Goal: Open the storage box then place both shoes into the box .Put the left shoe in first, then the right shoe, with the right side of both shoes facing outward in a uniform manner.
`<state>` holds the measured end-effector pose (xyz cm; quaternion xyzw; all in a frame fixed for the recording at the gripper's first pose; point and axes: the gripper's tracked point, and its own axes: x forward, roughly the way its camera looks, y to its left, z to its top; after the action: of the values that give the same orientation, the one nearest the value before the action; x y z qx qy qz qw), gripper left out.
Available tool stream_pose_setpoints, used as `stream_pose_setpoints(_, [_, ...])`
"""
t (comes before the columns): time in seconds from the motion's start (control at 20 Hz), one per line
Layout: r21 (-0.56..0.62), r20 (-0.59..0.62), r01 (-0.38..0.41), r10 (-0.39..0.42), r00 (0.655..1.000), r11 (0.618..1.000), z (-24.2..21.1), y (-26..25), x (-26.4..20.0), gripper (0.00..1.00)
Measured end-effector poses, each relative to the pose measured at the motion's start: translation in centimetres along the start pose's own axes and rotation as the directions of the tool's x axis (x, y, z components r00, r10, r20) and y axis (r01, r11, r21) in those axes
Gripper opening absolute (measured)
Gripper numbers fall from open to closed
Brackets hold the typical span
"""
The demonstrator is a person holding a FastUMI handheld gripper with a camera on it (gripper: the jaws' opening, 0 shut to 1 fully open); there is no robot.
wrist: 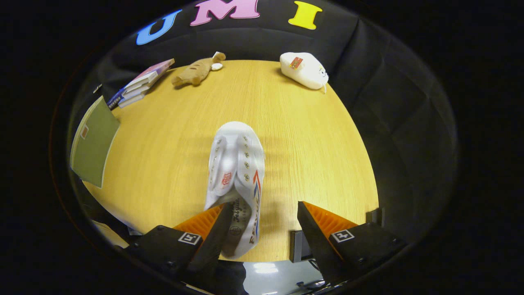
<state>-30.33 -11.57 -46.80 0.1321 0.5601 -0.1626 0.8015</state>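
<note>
The claw (262,215) stands wide open, its two fingers well apart. A white canvas shoe (236,172) lies on the wooden bench (172,164) with its toe pointing away from the claw and its heel end lying between the fingers. The heel sits close against the left finger (206,227), which overlaps the shoe's near edge; whether that finger truly touches the shoe cannot be told. The right finger (315,223) is clear of the shoe, with bare bench between them, so nothing is gripped.

The shoe has metal eyelets but no laces showing, a small red emblem on the tongue, and red and blue stripes along its right side. There is dark printing on the insole and red lettering down the side, both too warped to read.

Beyond the shoe, at the far edge of the bench, lie a tan plush toy (197,70), a white pouch (303,70) with a small red patch, and a stack of books (141,84) whose covers are too small to read. A green box (93,141) sits at the bench's left edge, partly cut off
</note>
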Motion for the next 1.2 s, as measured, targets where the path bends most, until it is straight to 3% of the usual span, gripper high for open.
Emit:
stream_pose_setpoints(0.15, [-0.042, 0.006, -0.024, 0.024, 1.0, 0.999, 0.8, 0.1, 2.4, 0.97])
stream_pose_setpoints(0.45, [-0.044, 0.102, -0.06, 0.064, 0.993, 0.997, 3.7, 0.3, 3.2, 0.75])
stream_pose_setpoints(0.55, [-0.03, 0.093, -0.079, 0.082, 0.992, 0.996, 4.0, 1.0, 4.3, 0.62])
stream_pose_setpoints(0.65, [-0.023, 0.086, -0.018, 0.02, 0.996, 1.0, 4.0, -0.1, 4.7, 0.21])
stream_pose_setpoints(0.7, [0.003, 0.083, -0.026, 0.026, 0.996, 1.0, 4.2, 0.1, 4.6, 0.08])
stream_pose_setpoints(0.9, [0.204, 0.05, -0.1, 0.091, 0.995, 0.974, 4.5, 1.0, 3.4, 0.05])
stream_pose_setpoints(1.2, [0.247, 0.148, -0.162, 0.128, 0.981, 0.956, 10.7, 4.9, -4.2, 0.05])
